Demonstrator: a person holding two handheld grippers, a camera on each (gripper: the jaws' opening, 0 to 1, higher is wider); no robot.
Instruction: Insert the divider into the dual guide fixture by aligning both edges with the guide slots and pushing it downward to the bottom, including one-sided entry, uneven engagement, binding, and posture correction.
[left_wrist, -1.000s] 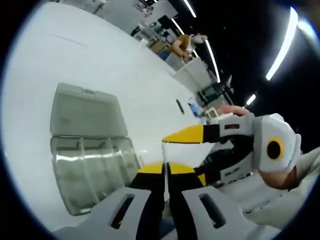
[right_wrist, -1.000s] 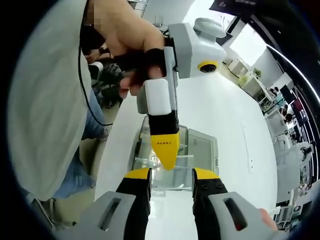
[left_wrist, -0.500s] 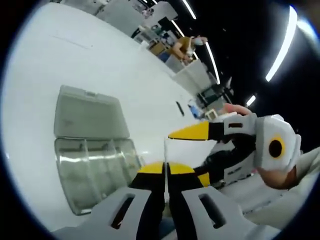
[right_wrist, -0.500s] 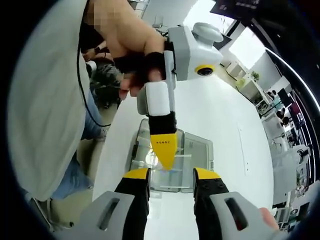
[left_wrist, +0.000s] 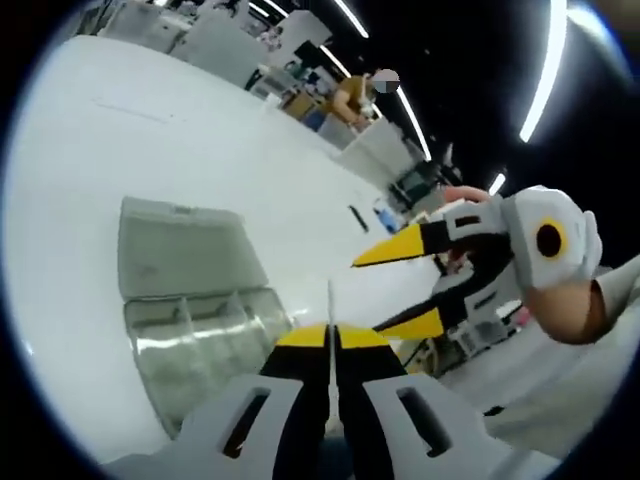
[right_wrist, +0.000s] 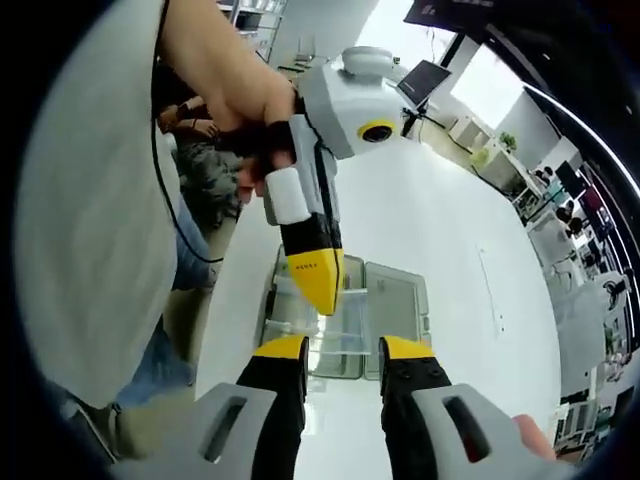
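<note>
Left gripper view: our left gripper (left_wrist: 331, 340) pinches the thin clear divider (left_wrist: 330, 300) edge-on; right gripper (right_wrist: 343, 352) gapes empty; we judge it light, stiff, slippery

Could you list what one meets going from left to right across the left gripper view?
Clear plastic box with its lid open → thin clear divider clamped in the left gripper → right gripper, jaws apart.

We see clear glossy plastic fixture (left_wrist: 200, 335) (lid frosted), smooth white matt table (left_wrist: 150, 150) at 10 o'clock.
</note>
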